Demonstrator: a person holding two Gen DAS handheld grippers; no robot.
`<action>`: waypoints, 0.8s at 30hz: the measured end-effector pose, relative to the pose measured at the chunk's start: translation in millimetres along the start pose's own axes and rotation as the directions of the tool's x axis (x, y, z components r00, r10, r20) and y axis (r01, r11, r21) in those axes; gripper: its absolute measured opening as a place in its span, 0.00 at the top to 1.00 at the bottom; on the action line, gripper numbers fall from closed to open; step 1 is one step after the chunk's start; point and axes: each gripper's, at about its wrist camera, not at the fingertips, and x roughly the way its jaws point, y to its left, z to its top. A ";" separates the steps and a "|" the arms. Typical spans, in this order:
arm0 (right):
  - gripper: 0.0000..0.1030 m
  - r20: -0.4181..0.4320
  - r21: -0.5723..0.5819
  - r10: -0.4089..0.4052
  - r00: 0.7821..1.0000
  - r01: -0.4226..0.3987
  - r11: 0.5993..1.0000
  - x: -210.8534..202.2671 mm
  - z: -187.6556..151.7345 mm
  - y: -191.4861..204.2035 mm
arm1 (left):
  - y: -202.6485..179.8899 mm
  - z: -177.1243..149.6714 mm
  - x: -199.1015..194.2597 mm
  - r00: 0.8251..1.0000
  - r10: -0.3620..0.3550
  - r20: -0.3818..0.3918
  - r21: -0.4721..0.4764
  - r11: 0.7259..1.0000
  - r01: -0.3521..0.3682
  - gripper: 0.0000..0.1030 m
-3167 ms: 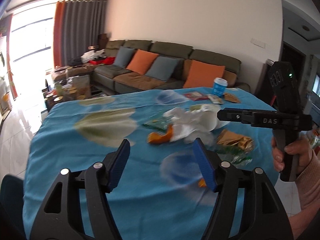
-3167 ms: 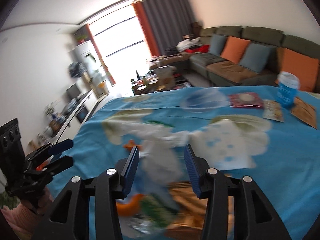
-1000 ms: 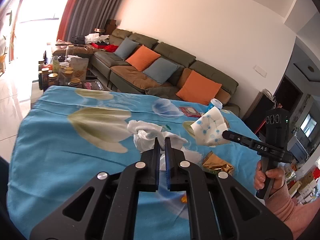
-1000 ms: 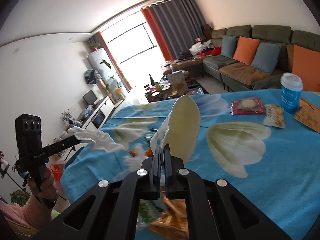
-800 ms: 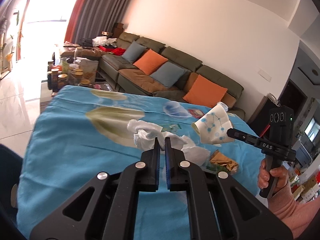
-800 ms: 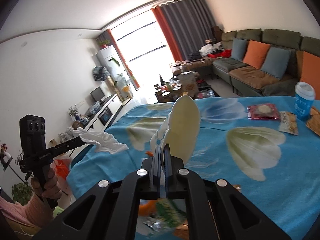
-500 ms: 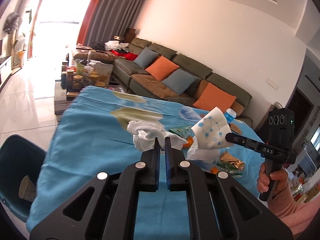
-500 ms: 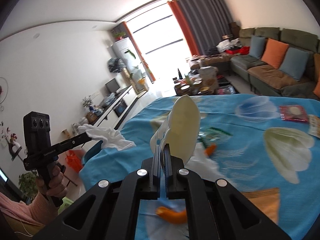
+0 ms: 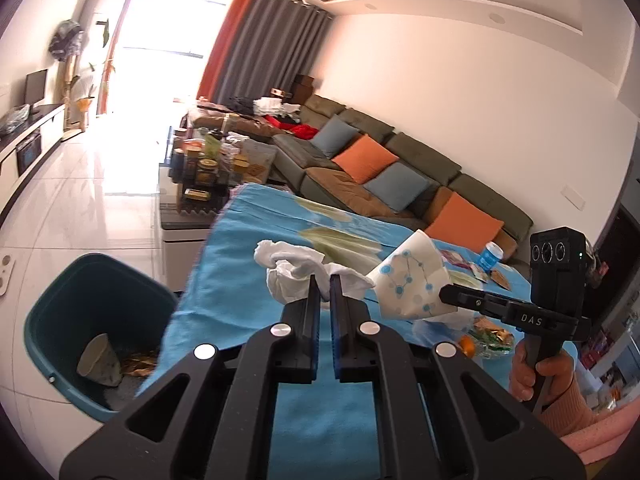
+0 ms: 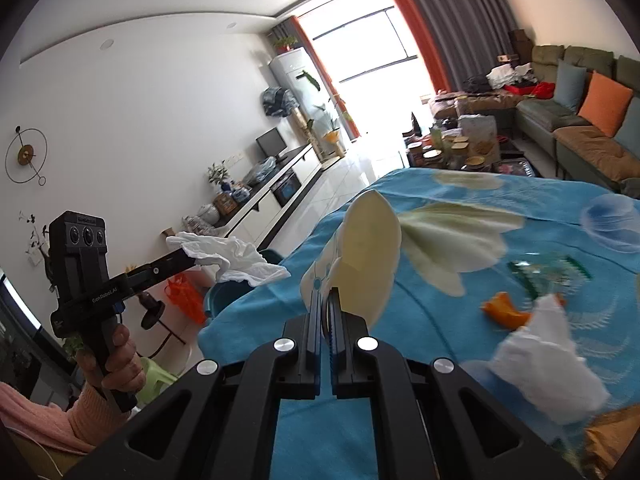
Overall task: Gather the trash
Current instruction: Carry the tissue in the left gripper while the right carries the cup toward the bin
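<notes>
My left gripper (image 9: 325, 283) is shut on a crumpled white tissue (image 9: 294, 270), held in the air over the table's near-left corner. The same tissue (image 10: 236, 260) shows at the left gripper's tip (image 10: 192, 258) in the right wrist view. My right gripper (image 10: 326, 296) is shut on a squashed paper cup (image 10: 366, 264) with blue dots; the cup (image 9: 412, 282) also hangs at the right gripper's tip (image 9: 444, 294) in the left wrist view. A teal trash bin (image 9: 60, 292) stands on the floor, lower left of the table, holding a cup and wrappers.
The blue flowered tablecloth (image 10: 440, 360) carries an orange peel (image 10: 504, 310), a white tissue (image 10: 548, 372), a green wrapper (image 10: 552, 272) and a golden wrapper (image 9: 490, 328). A blue cup (image 9: 490, 256) stands at the far edge. A sofa (image 9: 380, 164) and a cluttered coffee table (image 9: 208, 176) lie beyond.
Both grippers have swung left across the table with the tissue and the cup in their grip. The teal bin has come into the left wrist view.
</notes>
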 end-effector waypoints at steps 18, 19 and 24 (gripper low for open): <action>0.98 -0.090 -0.034 0.124 0.988 -0.127 0.991 67.6 14.3 46.2 | 58.9 -0.5 -56.5 0.986 0.158 0.055 -0.082 0.985 -0.153 0.95; 0.98 -0.097 -0.040 0.132 0.987 -0.136 0.990 72.7 15.5 50.2 | 62.1 -1.6 -58.5 0.985 0.165 0.056 -0.086 0.983 -0.160 0.95; 0.98 -0.129 -0.056 0.162 0.978 -0.170 0.984 93.1 19.4 66.3 | 78.2 -6.5 -71.7 0.977 0.208 0.055 -0.105 0.974 -0.202 0.95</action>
